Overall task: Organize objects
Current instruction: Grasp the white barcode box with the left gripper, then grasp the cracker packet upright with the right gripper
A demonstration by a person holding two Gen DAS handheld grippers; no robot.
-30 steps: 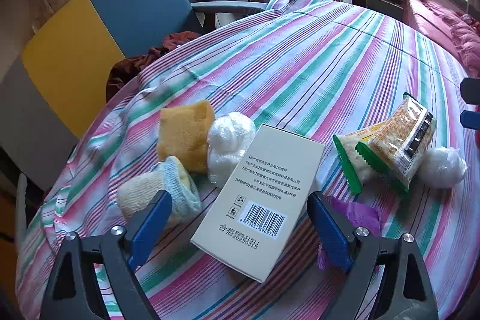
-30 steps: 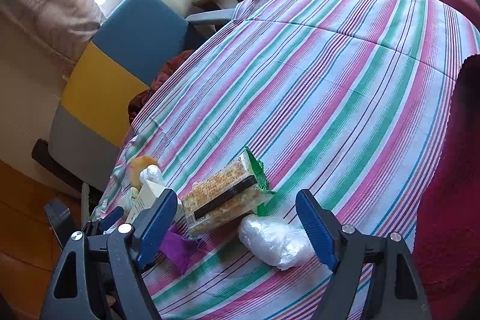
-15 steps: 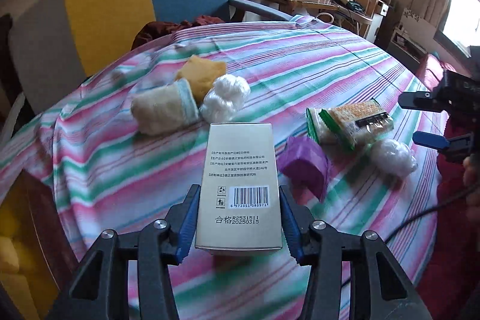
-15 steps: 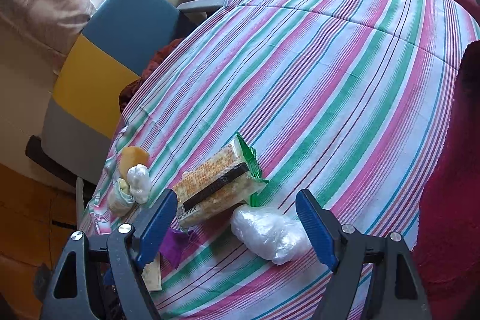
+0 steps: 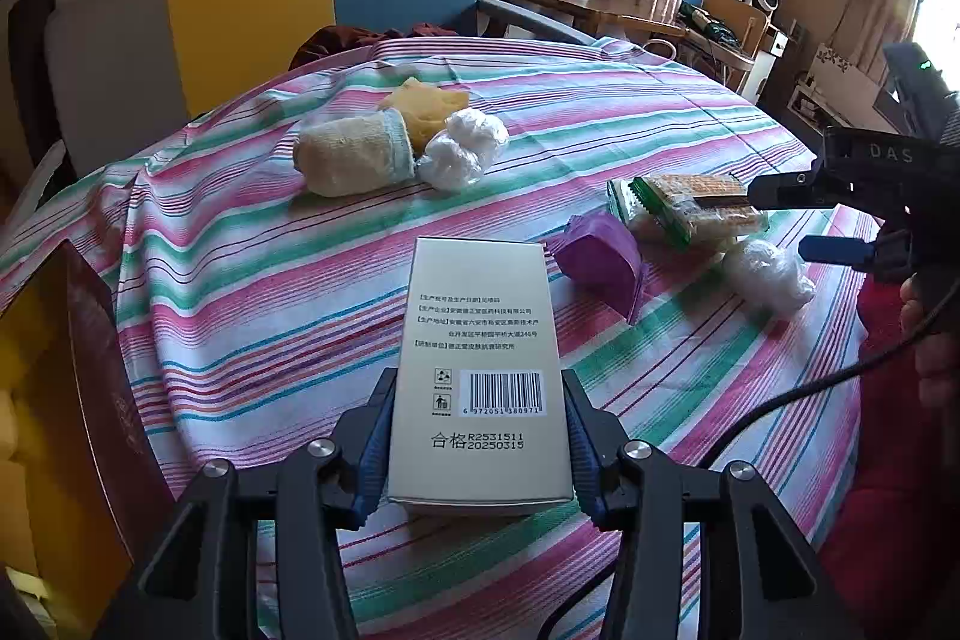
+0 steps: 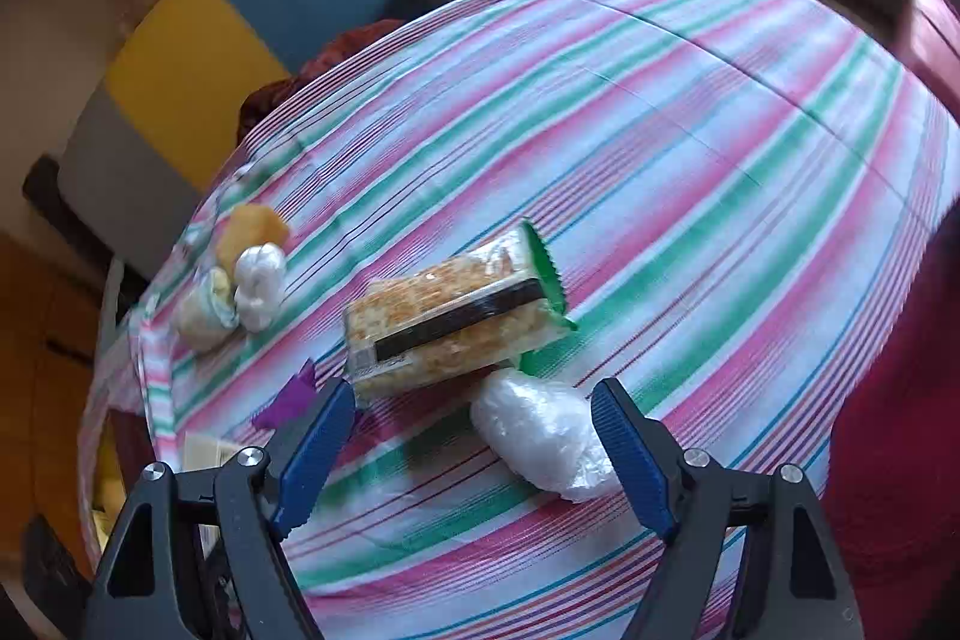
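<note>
The left tongs (image 5: 477,445) are clenched on a pale cardboard box (image 5: 477,340), blue pads pressed against both long sides near its lower end, with the box raised over the near edge of the bench (image 5: 270,280) and its striped cloth. The box's upper face carries several lines of small Chinese print, a barcode numbered 6 972051 380971, and below it "合格 R2531511 20250315". The right tongs (image 6: 474,451) stand wide apart and grip nothing; a crumpled clear plastic bag (image 6: 540,439) lies on the cloth between the pads, apart from both. Just beyond it lies a packet of crackers (image 6: 450,325) with green ends and a dark band; its writing is too blurred to read. A purple wrapper (image 5: 600,259) lies beside the packet. In the left wrist view the right tongs' body shows the letters "DAS".
</note>
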